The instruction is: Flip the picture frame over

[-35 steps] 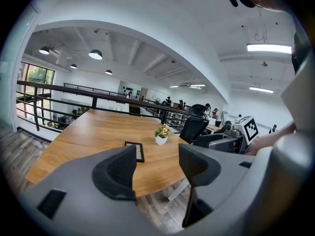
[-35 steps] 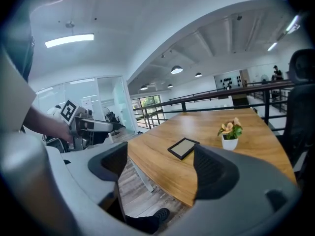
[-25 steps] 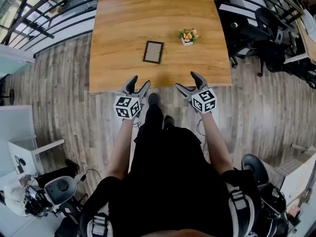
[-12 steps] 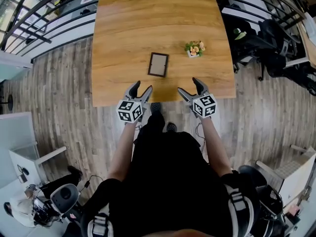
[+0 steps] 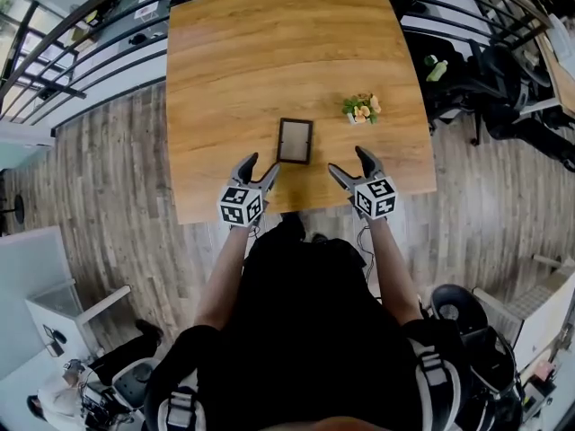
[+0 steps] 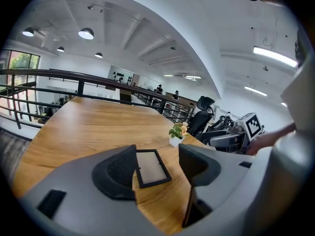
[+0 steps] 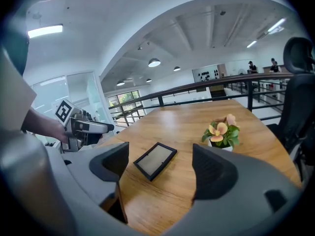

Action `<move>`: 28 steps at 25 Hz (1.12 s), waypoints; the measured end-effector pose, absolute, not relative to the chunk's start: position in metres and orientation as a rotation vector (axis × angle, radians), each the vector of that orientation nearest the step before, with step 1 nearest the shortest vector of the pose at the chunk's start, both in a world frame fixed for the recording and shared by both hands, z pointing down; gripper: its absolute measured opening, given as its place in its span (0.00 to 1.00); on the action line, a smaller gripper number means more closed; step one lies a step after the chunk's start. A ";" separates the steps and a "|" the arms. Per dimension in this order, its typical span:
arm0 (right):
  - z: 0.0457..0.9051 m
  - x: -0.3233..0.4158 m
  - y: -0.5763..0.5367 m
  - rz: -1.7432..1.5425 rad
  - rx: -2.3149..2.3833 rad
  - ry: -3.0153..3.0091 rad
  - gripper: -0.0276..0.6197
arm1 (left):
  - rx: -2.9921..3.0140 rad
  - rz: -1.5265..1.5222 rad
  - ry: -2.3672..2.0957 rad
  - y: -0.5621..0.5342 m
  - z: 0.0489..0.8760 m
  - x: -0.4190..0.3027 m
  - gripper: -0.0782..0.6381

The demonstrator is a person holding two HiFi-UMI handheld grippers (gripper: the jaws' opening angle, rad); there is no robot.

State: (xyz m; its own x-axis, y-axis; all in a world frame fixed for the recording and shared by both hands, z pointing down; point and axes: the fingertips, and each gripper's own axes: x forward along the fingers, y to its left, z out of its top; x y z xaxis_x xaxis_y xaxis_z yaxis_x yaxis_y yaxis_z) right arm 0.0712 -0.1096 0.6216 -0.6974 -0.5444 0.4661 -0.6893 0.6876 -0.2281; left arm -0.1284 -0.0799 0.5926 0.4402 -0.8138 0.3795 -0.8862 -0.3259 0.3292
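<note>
A small black picture frame (image 5: 295, 141) lies flat on the wooden table (image 5: 234, 61), near its front edge. It also shows between the jaws in the left gripper view as the frame (image 6: 151, 167) and in the right gripper view as the frame (image 7: 155, 160). My left gripper (image 5: 258, 168) hovers open just short and left of the frame, over the table's front edge. To the frame's right my right gripper (image 5: 349, 164) is open too. Neither touches it, and nothing sits between either pair of jaws.
A small white pot of orange flowers (image 5: 361, 109) stands on the table right of the frame. Black railings (image 5: 81, 39) run behind and left of the table. Office chairs (image 5: 503, 61) stand at the right. Wooden floor surrounds the table.
The table and frame have drawn closer in the head view as the person stepped forward. Both grippers now reach over the table's front edge beside the frame, still open.
</note>
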 end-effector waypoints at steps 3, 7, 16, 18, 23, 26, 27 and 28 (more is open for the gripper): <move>0.625 0.058 -0.116 0.562 0.975 -2.534 0.67 | 2.222 0.215 -1.408 -0.090 0.594 -0.137 0.49; 0.626 0.041 -0.125 0.561 0.994 -2.543 0.66 | 2.245 0.233 -1.386 -0.103 0.595 -0.146 0.49; 0.628 0.021 -0.132 0.560 0.986 -2.545 0.65 | 2.223 0.390 -1.443 -0.111 0.609 -0.162 0.49; 0.629 0.019 -0.136 0.571 0.990 -2.550 0.65 | 2.212 0.397 -1.428 -0.114 0.614 -0.163 0.49; 0.640 0.023 -0.144 0.599 0.967 -2.539 0.64 | 2.194 0.428 -1.415 -0.122 0.627 -0.153 0.49; 0.643 0.027 -0.150 0.613 0.970 -2.533 0.64 | 2.193 0.445 -1.396 -0.128 0.634 -0.145 0.49; 0.643 0.027 -0.152 0.615 0.967 -2.533 0.64 | 2.188 0.448 -1.394 -0.129 0.636 -0.143 0.49; 0.644 0.027 -0.153 0.618 0.962 -2.532 0.64 | 2.181 0.451 -1.393 -0.131 0.639 -0.142 0.49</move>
